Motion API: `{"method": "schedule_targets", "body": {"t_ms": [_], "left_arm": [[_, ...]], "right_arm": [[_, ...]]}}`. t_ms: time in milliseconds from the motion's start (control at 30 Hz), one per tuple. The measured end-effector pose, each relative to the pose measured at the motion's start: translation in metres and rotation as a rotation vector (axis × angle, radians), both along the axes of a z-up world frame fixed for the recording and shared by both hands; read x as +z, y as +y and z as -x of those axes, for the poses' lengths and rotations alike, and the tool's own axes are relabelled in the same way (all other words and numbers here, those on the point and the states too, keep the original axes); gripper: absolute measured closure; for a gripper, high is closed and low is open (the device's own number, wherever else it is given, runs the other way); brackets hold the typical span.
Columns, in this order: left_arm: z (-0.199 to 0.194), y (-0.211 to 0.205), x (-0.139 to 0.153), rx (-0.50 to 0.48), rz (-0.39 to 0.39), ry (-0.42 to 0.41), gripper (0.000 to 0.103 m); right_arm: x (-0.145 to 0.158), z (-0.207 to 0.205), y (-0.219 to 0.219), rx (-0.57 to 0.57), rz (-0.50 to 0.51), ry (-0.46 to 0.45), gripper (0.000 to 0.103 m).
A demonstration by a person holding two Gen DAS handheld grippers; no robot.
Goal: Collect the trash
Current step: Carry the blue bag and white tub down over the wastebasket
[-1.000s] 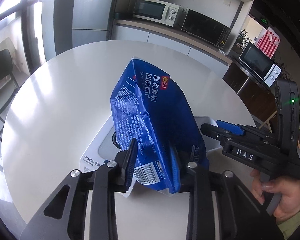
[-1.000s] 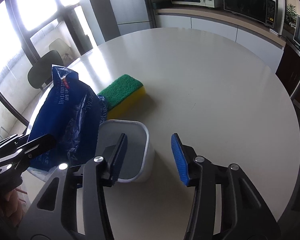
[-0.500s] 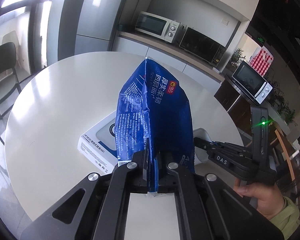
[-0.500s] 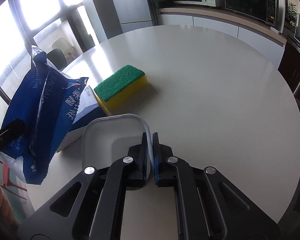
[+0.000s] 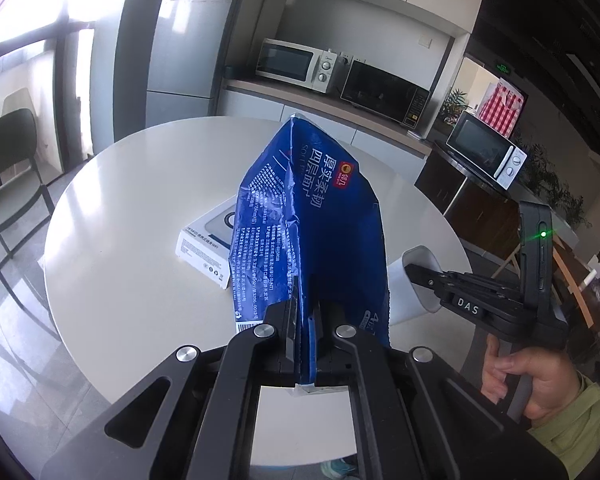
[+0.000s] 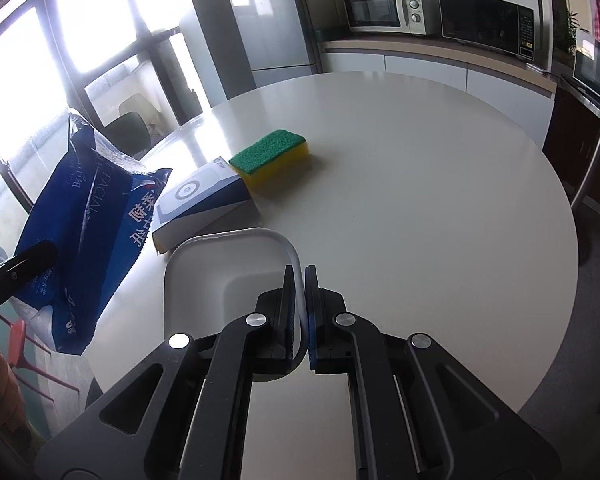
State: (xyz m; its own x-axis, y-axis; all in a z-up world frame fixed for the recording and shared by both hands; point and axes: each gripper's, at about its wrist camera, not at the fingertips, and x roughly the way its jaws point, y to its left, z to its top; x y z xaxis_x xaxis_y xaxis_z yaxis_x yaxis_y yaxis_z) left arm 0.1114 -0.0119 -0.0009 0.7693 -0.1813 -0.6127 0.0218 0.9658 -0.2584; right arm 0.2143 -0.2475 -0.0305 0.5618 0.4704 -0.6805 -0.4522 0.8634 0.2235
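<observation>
Both tongs are clamped: blue wrapper in your left, white bin wall in your right.

Your left gripper point(image 5: 305, 320) has its jaws pinched tight on the lower edge of the blue tissue wrapper point(image 5: 308, 220), which stands up from the jaws through the centre of the left wrist frame. It looks light, thin and crinkly, so it will likely flop and could slide out of a loose pinch; a doubled fold near the bottom edge is the surest hold. Your right gripper point(image 6: 302, 312) is closed on the near wall of the white bin point(image 6: 220, 276), lower centre of its frame; this looks like stiff, smooth plastic, probably light, so grip the wall squarely. From the right wrist, the wrapper hangs at left, just beside the bin's open mouth. The boxed item point(image 6: 204, 196) and sponge point(image 6: 272, 160) lie on the table point(image 6: 420, 200) beyond.
</observation>
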Motion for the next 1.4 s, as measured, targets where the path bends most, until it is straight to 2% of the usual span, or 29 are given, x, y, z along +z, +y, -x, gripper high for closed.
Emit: {"method": "schedule_targets", "body": {"t_ms": [133, 500, 833, 933, 1167, 1400], "left_arm": [[0.023, -0.004, -0.002, -0.015, -0.015, -0.007, 0.102], [0.080, -0.011, -0.013, -0.066, -0.043, 0.008, 0.102], [0.105, -0.010, -0.023, -0.100, -0.036, 0.035, 0.102], [0.113, -0.015, -0.025, -0.122, -0.055, 0.043, 0.102], [0.132, -0.022, -0.047, -0.169, -0.108, 0.120, 0.102], [0.138, -0.038, -0.087, -0.230, -0.181, 0.222, 0.103]], "right_arm": [[0.007, 0.034, -0.010, 0.010, 0.012, -0.038, 0.099], [0.011, 0.112, -0.038, 0.024, 0.012, -0.065, 0.099], [0.002, 0.149, -0.048, 0.049, 0.015, -0.056, 0.099], [-0.005, 0.162, -0.050, 0.061, 0.016, -0.045, 0.099], [-0.023, 0.195, -0.055, 0.101, 0.034, -0.012, 0.099], [-0.045, 0.199, -0.056, 0.094, 0.041, 0.030, 0.099]]}}
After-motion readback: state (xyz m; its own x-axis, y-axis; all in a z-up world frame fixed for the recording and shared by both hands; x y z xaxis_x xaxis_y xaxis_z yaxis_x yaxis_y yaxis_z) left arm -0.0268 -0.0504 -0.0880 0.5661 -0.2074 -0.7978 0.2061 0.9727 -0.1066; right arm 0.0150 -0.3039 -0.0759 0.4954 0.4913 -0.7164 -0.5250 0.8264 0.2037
